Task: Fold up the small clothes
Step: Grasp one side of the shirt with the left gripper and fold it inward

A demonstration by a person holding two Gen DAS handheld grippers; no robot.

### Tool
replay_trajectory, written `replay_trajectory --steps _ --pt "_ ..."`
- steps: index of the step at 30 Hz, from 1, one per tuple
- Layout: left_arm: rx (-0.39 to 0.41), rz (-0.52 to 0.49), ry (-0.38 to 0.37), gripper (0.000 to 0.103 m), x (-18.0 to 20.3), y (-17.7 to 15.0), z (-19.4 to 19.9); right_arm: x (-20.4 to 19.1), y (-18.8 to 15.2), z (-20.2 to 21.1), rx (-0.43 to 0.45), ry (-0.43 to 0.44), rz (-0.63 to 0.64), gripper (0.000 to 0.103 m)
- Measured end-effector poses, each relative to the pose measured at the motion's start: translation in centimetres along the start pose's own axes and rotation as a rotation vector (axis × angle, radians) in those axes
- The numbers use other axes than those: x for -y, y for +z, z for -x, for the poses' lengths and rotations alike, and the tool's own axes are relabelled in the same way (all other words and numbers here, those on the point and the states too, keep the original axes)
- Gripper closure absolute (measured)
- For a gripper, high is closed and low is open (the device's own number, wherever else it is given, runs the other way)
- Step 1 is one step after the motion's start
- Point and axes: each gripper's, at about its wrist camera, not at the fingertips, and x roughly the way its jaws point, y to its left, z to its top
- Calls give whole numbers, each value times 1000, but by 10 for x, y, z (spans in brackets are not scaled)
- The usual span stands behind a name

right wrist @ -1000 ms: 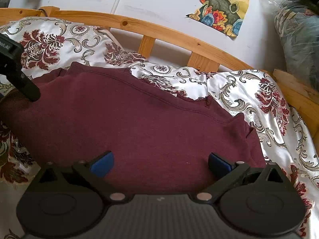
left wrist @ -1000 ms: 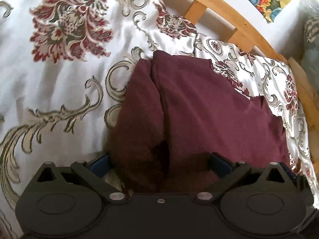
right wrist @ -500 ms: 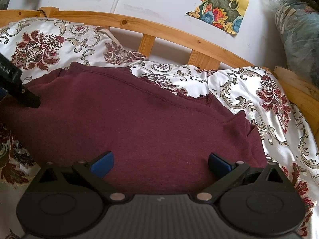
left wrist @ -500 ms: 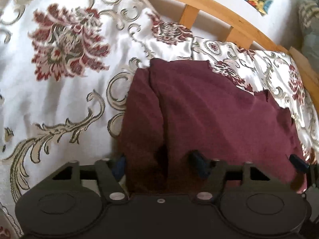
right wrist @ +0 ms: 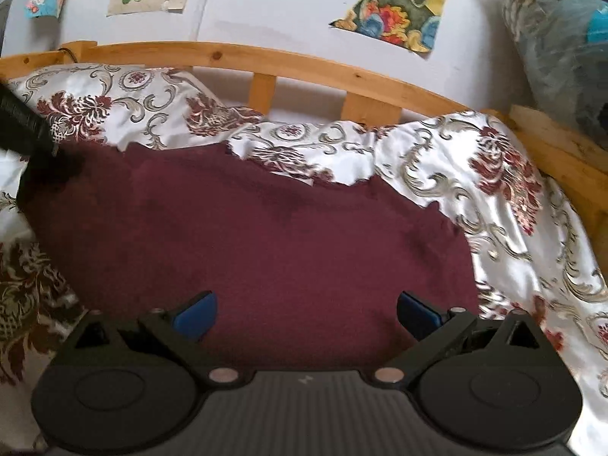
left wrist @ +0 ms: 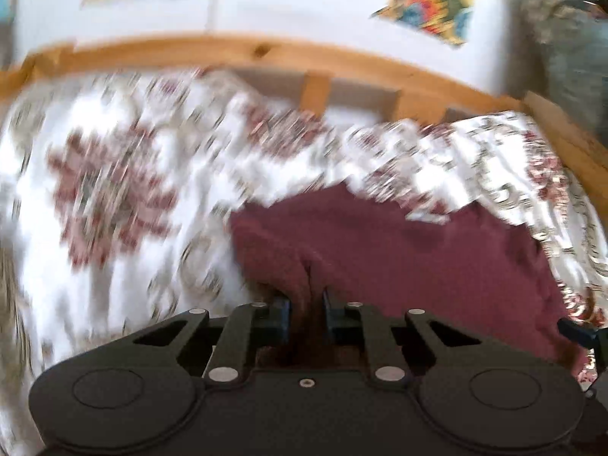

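White floral bedding [right wrist: 475,174] covers a bed with a wooden rail [right wrist: 304,64]; our left view is badly blurred. On it lies the maroon garment [right wrist: 266,235], its near edge hidden behind our tools. Our left gripper [left wrist: 306,313] has just closed, pinching a fold. Our right gripper [right wrist: 306,311] hovers spread apart, holding nothing.

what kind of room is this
Most likely a bedroom at home: a maroon garment lies on a floral bedspread over a bed with a slatted wooden frame, and colourful paper pictures hang on the white wall behind.
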Motion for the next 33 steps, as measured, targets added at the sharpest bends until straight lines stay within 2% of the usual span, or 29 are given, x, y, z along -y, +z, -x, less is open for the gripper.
replay_trajectory --steps 3,7,11,16,20,22,23,25,26,29,30,31,33 --pt "51 -74 -45 86 30 20 10 15 -4 8 -3 2 -28 0" --pt "84 -183 -143 86 76 39 16 36 -11 18 -14 42 -102 0" --pt "71 -290 -244 87 124 40 13 49 -19 28 -16 20 -121 0" --pt "14 -412 -339 87 179 18 -1 64 -34 45 -24 -22 -149 0" --pt "-60 -419 -392 88 200 0 -19 77 -46 54 -56 -64 -193 0" --pt "-91 -396 -419 91 203 -5 -25 83 -53 58 -78 -81 -220 0" --pt "-97 -383 -434 100 204 -7 -26 88 -57 59 -87 -90 -238 0" --pt "-115 -351 -461 99 203 -8 -28 96 -63 62 -98 -99 -283 0" --pt "-117 -337 -474 98 202 -8 -28 99 -64 63 -101 -98 -303 0" --pt "-126 -302 -520 82 198 -5 -25 105 -68 63 -108 -110 -342 0" --pt "-123 -291 -539 71 196 -4 -23 105 -68 63 -110 -111 -344 0" --pt "-116 -282 -558 64 193 -2 -19 105 -69 63 -112 -112 -344 0" --pt "-91 -264 -601 42 187 2 -11 104 -69 62 -116 -113 -339 0"
